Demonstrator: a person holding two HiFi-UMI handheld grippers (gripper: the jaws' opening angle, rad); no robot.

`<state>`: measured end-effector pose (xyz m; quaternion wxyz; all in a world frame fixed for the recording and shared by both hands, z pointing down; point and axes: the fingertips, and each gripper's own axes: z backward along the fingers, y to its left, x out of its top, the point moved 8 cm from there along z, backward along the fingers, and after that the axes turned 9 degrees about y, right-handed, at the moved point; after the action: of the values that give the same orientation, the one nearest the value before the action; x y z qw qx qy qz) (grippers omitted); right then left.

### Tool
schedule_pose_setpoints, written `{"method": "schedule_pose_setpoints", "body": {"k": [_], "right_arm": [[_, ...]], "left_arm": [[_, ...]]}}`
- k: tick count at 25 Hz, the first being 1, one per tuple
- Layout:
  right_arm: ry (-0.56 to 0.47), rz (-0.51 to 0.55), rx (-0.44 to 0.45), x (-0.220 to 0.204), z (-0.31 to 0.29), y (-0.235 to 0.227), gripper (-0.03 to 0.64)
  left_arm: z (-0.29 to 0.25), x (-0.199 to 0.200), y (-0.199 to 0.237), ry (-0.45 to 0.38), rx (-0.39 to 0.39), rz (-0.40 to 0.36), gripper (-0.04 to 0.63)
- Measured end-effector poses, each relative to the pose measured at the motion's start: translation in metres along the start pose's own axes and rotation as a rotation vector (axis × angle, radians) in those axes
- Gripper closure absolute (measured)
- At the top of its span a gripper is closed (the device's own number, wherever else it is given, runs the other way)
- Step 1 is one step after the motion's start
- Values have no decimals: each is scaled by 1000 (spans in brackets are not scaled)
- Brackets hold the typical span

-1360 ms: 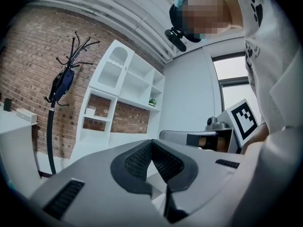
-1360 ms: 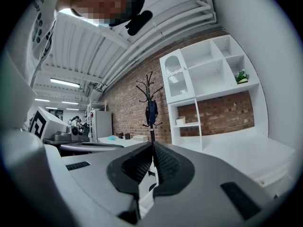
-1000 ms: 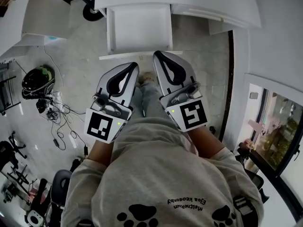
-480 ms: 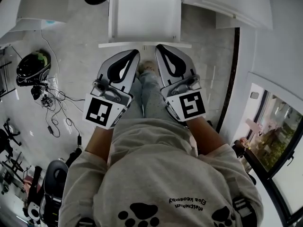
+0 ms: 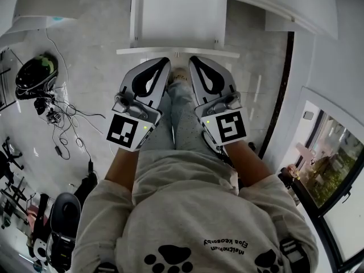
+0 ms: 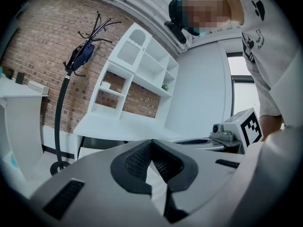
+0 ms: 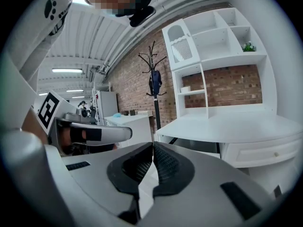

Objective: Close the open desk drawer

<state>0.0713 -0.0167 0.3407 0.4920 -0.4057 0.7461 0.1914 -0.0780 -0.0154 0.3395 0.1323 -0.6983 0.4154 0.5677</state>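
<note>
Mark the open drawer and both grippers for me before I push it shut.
open drawer (image 5: 177,52): head view, on its front panel.
left gripper (image 5: 161,64): head view, at its closed jaw tips.
right gripper (image 5: 196,62): head view, at its closed jaw tips.

White desk drawer (image 5: 177,13), pulled open, empty inside

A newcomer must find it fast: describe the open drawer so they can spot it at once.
Look at the white desk along the far side of the head view. A white drawer juts from under its top toward the person. Unlike the shut drawer to its right, it is pulled out, showing a bare white inside.
</note>
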Motion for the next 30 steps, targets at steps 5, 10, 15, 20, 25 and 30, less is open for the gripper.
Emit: {"method": "schedule_pose_setpoints", "body": {"k": [5,10,15,20,25,30], "right_arm": [[-9,-26,-6,-17,-11,-1,584],[-10,-22,2,-31,-28,2,584],[15,-3,17,-48,-43,1,584],[57,13,29,-69,-54,2,584],[116,58,42,-93,-64,0,584],[179,93,51,-116,-74,3,584]], "left_arm": [[-5,-20,6,17,-3,3,577],[-10,-38,17,10,-14,13,577],[-15,-56,28,22,-19,18,577],[-20,-68,34,11,-4,41,577],[-26,-85,37,37,-10,25,577],[-30,-101,43,46,-20,34,577]]}}
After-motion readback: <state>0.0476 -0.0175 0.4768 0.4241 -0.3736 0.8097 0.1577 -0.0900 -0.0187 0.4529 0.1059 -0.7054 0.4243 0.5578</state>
